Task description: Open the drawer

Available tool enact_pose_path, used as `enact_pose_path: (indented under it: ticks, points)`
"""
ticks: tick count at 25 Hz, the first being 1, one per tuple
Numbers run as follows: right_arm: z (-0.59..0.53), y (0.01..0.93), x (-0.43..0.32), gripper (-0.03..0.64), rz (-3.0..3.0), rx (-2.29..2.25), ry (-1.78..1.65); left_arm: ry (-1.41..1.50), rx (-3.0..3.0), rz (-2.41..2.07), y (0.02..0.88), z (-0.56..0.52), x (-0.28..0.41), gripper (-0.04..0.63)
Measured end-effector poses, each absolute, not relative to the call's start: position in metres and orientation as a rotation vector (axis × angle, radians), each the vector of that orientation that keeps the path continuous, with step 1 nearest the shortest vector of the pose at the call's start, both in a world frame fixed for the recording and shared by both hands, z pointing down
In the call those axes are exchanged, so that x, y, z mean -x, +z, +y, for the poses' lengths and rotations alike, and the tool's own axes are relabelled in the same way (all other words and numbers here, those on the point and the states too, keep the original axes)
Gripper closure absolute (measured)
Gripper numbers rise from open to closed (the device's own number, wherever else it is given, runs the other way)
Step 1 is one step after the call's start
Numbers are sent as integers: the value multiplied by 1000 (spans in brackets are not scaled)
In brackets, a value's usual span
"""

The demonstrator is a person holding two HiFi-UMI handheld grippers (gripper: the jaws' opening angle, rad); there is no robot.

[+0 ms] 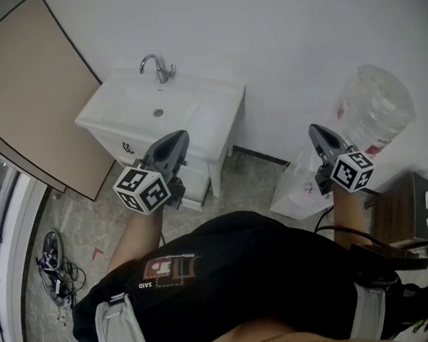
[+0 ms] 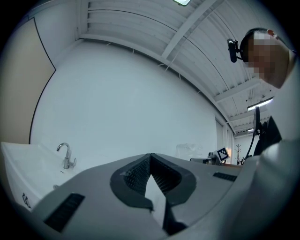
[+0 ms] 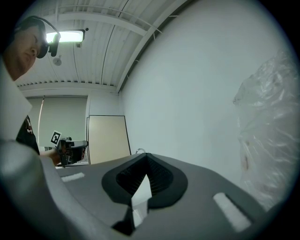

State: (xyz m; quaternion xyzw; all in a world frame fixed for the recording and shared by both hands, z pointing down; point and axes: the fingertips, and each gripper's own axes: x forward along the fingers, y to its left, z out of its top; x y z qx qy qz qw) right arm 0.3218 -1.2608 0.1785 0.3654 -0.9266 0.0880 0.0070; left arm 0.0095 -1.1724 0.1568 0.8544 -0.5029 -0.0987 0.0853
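White plaster wall backs a small white sink cabinet [image 1: 213, 101] with a curved chrome tap [image 1: 157, 66], and that cabinet is what everything else is measured from. Its drawer front [image 1: 117, 141], white with a small dark pull, sits just under the basin on the side facing the person, and as far as I can see it is fully closed. The left gripper [image 1: 177, 138] hovers level just in front of the cabinet and to the right of the pull, jaws clenched tip to tip with nothing between them. The right gripper [image 1: 314, 130] is well off to the cabinet's right, near a crumpled clear plastic bag [image 1: 375, 106], likewise clamped on nothing. A tall beige panel [image 1: 28, 91] leans to the cabinet's left. To my eye the opening has not begun. To do it well, the left gripper should spread its jaws first, drop to the height of the pull, approach square to the front, close firmly on the pull, then draw straight back rather than upward or sideways, so the drawer does not bind.
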Motion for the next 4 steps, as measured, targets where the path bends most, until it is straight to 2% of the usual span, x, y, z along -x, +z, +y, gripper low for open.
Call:
enact_pose_path:
  ticks: [4]
  points:
    - [-1264,180,-323,620,-2901,-1139,273,-290,-2555,-1495,157,-1176,-13,597]
